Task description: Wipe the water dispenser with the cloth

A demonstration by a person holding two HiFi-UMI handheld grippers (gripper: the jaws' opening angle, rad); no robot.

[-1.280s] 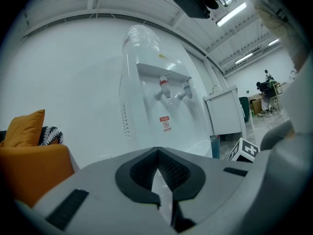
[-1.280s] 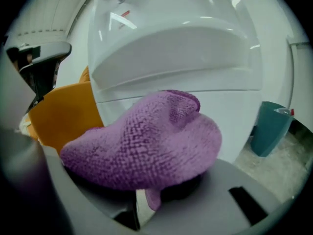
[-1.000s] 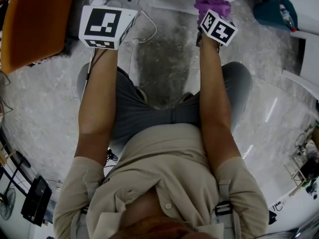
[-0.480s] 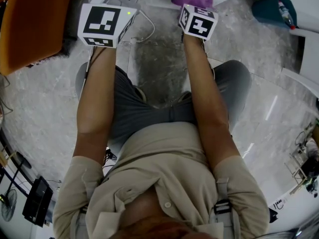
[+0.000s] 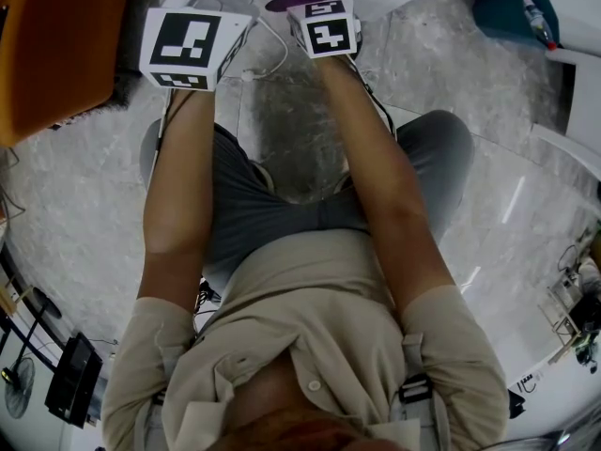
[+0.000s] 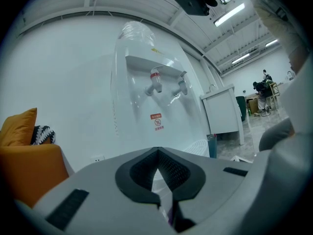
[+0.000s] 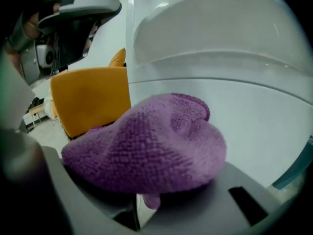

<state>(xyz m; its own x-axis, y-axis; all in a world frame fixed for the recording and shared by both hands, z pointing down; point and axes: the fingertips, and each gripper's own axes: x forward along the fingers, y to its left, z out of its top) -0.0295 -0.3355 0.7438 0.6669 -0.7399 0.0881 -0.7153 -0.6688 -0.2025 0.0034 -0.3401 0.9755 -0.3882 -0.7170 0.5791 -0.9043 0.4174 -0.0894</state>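
Right gripper view: the right gripper (image 7: 137,202) clamps the purple cloth (image 7: 146,146) close to the water dispenser (image 7: 220,58); it has swept leftward across the dispenser's lower front, so wiping looks under way; the left gripper (image 6: 164,202) is closed on nothing, facing the dispenser's taps.

Dim head view; fisheye edges; ceiling-strip glare.

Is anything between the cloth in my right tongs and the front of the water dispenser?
Nothing visible. The purple cloth is clamped in the right tongs, and the water dispenser fills the right gripper view straight behind it with its white front. The orange chair stands off to one side, out of the path.
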